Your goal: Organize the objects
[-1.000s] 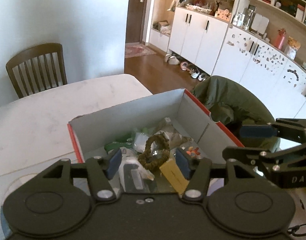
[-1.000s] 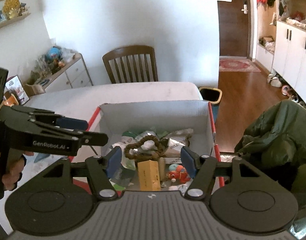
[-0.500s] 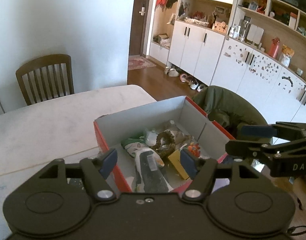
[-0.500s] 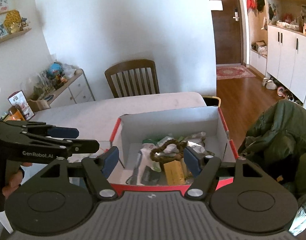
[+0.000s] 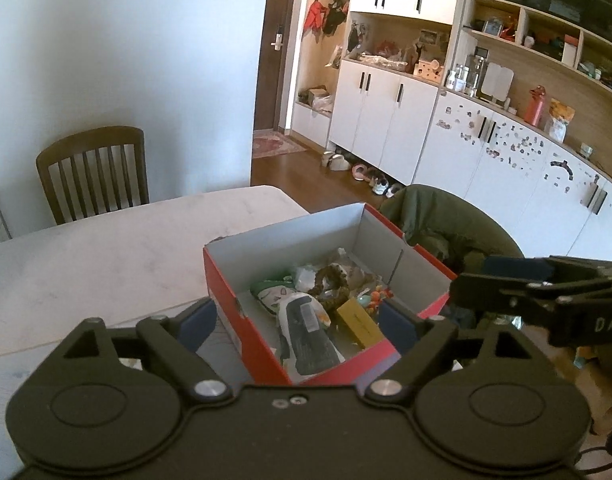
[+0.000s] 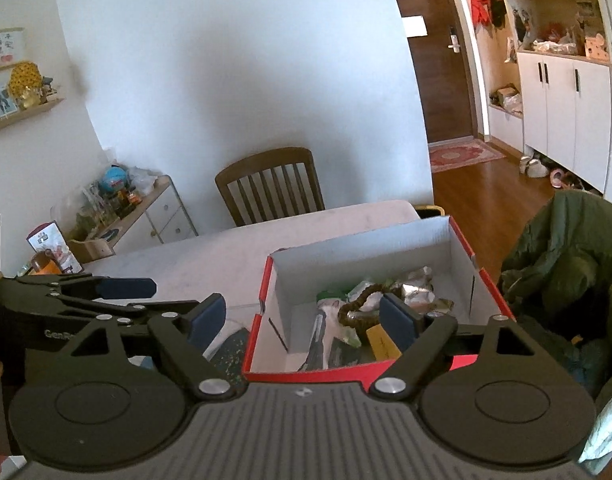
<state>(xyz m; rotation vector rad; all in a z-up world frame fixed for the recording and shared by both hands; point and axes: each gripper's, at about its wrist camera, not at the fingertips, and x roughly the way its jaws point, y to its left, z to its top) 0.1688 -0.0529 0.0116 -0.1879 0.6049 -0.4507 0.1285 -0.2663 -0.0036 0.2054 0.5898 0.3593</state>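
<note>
Hovering near the front of the red box (image 5: 261, 344), the left gripper (image 5: 295, 322) has its jaws spread wide and grips nothing; the blue pads (image 5: 195, 322) straddle the box's near corner. The right gripper (image 6: 303, 318) is likewise released, jaws wide, empty, with its left pad over the table and its right pad over the box interior.

The red box (image 6: 255, 344), white inside and lidless, sits on the pale table (image 5: 105, 256) toward its 3 o'clock edge in the left wrist view. Inside it, piled toward the middle and 6 o'clock side: a brown braided ring (image 5: 332, 286), a yellow carton (image 5: 360, 322) lying flat at about 4 o'clock of the ring, a dark-and-white pouch (image 5: 308, 336) at 7 o'clock of it, a green-and-white packet (image 5: 271, 294) at 9 o'clock, a small orange toy (image 5: 376, 296) at 3 o'clock. Crinkled silvery wrappers (image 6: 420, 286) lie at the back, maybe foil snack packs, too blurred to say.

In the left view the right gripper (image 5: 502, 284) enters from 3 o'clock, just beside the box's right wall. In the right view the left gripper (image 6: 125, 292) enters from 9 o'clock, over the table.

A wooden chair (image 6: 271, 186) stands at 12 o'clock behind the table. A green jacket (image 6: 566, 264) is draped at 3 o'clock, just beside the box.
</note>
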